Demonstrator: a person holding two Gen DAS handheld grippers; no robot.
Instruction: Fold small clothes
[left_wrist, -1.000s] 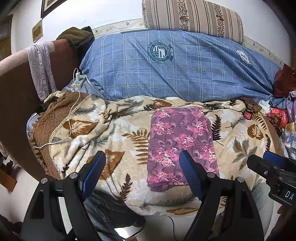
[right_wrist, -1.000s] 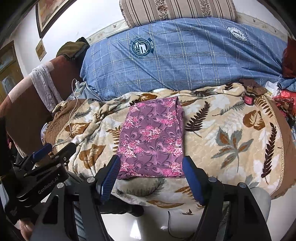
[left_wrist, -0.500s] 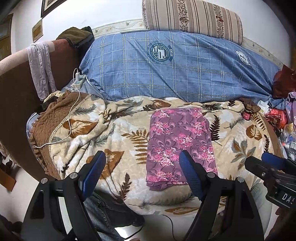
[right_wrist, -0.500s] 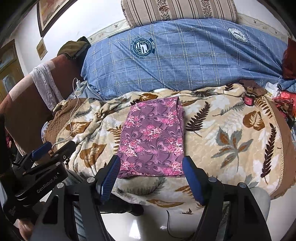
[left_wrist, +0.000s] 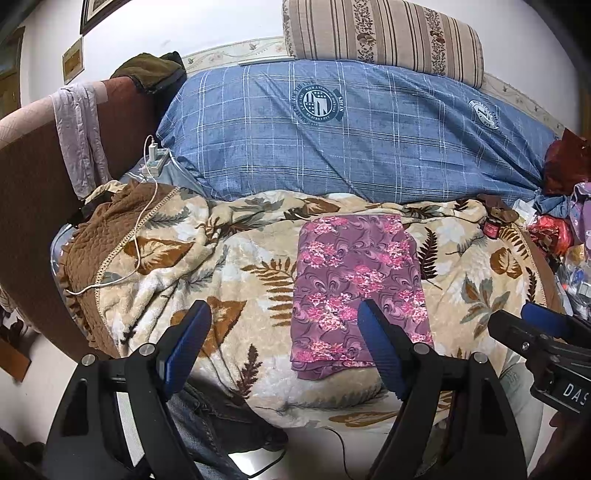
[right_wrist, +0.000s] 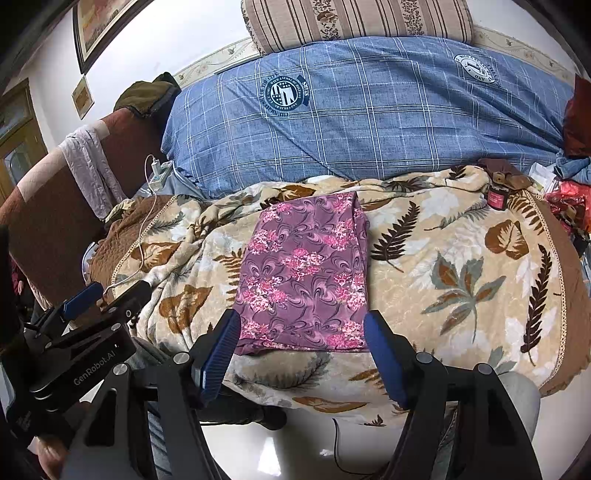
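A purple garment with pink flowers (left_wrist: 354, 284) lies folded into a long rectangle on the leaf-print blanket (left_wrist: 236, 273); it also shows in the right wrist view (right_wrist: 306, 273). My left gripper (left_wrist: 284, 332) is open and empty, held above the bed's near edge, left of the garment's near end. My right gripper (right_wrist: 303, 332) is open and empty, its fingers straddling the garment's near end from above. The right gripper's tips also show in the left wrist view (left_wrist: 524, 325), and the left gripper's in the right wrist view (right_wrist: 107, 295).
A blue plaid duvet (left_wrist: 351, 136) and a striped bolster (left_wrist: 384, 33) lie behind. A brown quilt (left_wrist: 107, 236) with a white charger cable (left_wrist: 147, 206) is at left. A small red jar (left_wrist: 493, 229) and clutter (left_wrist: 554, 236) sit at right.
Both grippers have drifted slightly; the garment sits a touch further left in the left wrist view. The garment itself has not moved and both grippers stay open.
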